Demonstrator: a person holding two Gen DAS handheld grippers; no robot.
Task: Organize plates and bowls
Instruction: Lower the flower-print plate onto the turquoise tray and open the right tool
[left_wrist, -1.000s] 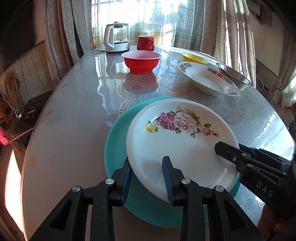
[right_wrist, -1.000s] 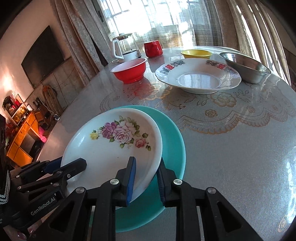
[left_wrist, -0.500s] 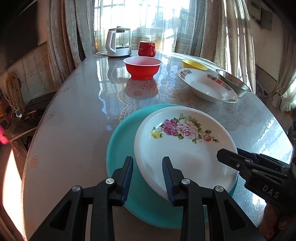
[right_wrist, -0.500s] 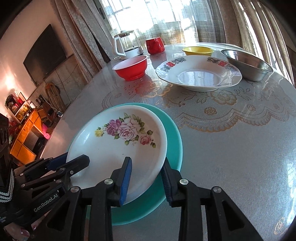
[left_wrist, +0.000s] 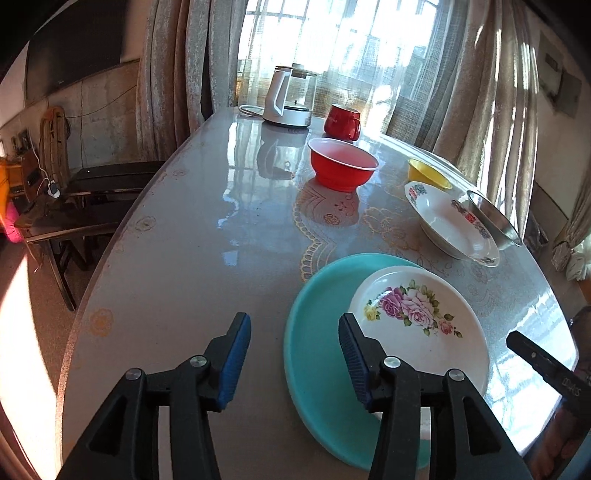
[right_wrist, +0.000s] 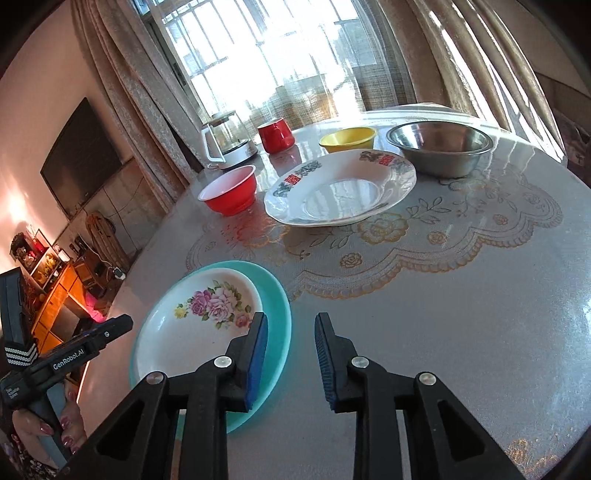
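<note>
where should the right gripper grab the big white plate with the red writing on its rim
On the wide flared rim of the white plate, at its near edge facing the right gripper. The rim juts out and lifts clear of the table, so one finger could likely slip under and one over. Come in low from the near side: the steel bowl and yellow bowl crowd the far side.
</note>
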